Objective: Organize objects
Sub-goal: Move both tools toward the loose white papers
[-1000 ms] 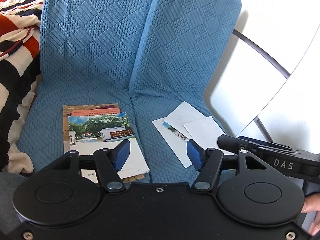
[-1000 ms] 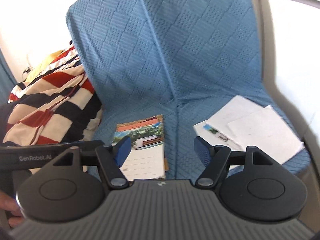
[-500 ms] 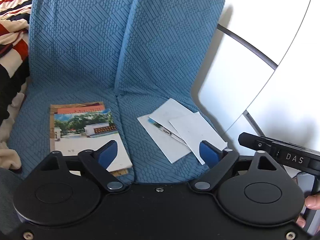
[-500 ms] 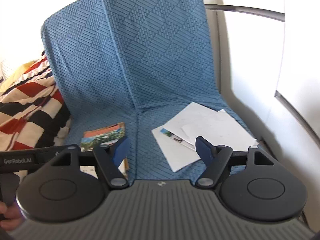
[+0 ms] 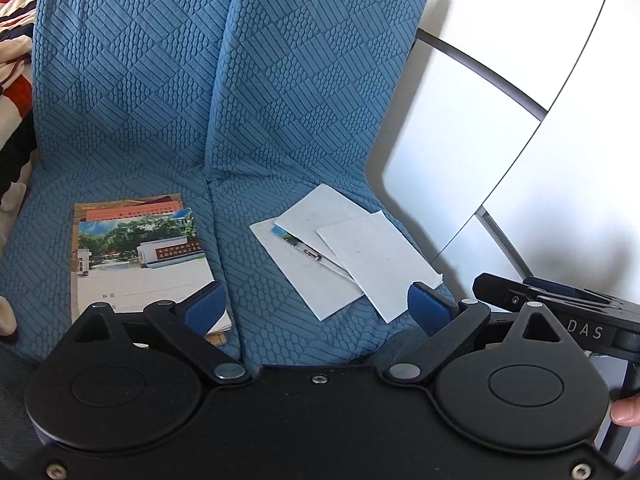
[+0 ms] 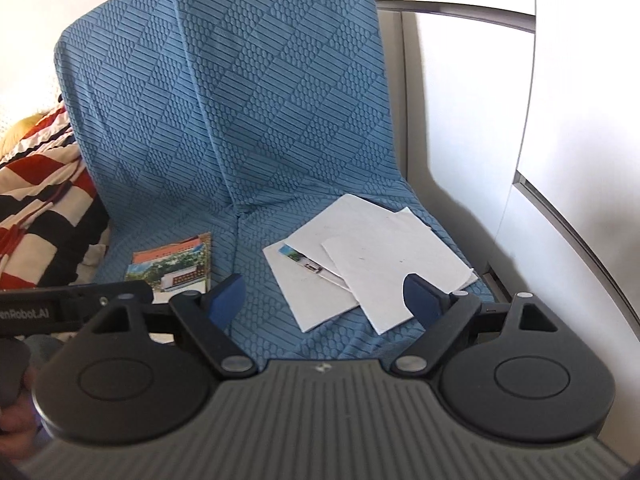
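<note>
A neat stack of notebooks with a photo cover (image 5: 140, 264) (image 6: 172, 268) lies on the left half of a blue quilted seat (image 5: 264, 320) (image 6: 256, 304). Three loose white booklets (image 5: 344, 256) (image 6: 368, 264) lie fanned and overlapping on the right half. My left gripper (image 5: 318, 308) hovers above the seat's front edge, its jaws opening wide with nothing between them. My right gripper (image 6: 324, 300) hangs over the near edge facing the white booklets, its jaws also opening and nothing between them. Each gripper's black body shows at the edge of the other's view.
A striped red, black and cream blanket (image 6: 36, 200) (image 5: 12, 80) is heaped left of the seat. A white wall with a grey curved rail (image 5: 480, 64) (image 6: 452, 8) runs close along the right side. A person's fingers (image 5: 626, 410) hold the right gripper's handle.
Both grippers' jaws have spread wider. Both views have shifted to the right, from the notebook stack toward the white booklets, and come a little closer to the seat.
</note>
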### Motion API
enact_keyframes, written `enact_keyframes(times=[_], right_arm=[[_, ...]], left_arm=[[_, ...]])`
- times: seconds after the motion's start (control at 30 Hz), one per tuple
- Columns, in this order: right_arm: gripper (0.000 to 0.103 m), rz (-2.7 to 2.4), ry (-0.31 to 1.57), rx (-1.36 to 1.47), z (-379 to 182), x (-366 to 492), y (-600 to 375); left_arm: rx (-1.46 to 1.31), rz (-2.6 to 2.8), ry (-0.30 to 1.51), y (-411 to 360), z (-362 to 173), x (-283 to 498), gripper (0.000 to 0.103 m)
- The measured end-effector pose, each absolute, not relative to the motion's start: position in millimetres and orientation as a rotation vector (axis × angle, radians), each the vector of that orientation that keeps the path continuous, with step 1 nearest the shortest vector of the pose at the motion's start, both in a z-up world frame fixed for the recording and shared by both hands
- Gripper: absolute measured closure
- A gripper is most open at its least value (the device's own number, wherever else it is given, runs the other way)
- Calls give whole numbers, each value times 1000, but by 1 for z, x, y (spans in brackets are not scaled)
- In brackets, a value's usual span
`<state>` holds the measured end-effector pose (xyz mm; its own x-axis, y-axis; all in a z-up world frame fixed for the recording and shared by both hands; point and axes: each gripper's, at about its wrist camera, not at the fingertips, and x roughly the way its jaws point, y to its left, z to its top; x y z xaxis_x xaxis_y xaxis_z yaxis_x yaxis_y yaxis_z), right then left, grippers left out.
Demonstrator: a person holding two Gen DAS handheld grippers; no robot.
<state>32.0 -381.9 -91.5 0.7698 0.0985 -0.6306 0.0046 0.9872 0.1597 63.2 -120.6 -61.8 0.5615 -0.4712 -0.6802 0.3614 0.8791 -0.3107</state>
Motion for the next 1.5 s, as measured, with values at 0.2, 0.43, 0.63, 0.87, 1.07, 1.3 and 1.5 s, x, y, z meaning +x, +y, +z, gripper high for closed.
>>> enact_keyframes(times=[0.2,0.43,0.63,0.87,1.07,1.3,1.5], right_arm=[[16,21,702,174,-100,35,-401],[16,11,729,246,-113,40,-431],[16,-7,763,291,-135,52,-458],[16,-14,803,338,-163,71,-485],[17,4,851,377,-189,96,-501],[28,32,912,424,-223,130,-517],[74,27,986,436,-255,151,-529]], left_arm=[[-143,-498,863,-140,-71,70,6],[-182,-515,915,-165,-90,82,6],[-224,-517,968,-191,-114,99,6],[-289,-531,1079,-215,-147,128,10],[-362,-529,1146,-234,-180,151,16],[-408,-517,1241,-254,-219,166,38],[-452,-539,1316,-268,-250,173,65]])
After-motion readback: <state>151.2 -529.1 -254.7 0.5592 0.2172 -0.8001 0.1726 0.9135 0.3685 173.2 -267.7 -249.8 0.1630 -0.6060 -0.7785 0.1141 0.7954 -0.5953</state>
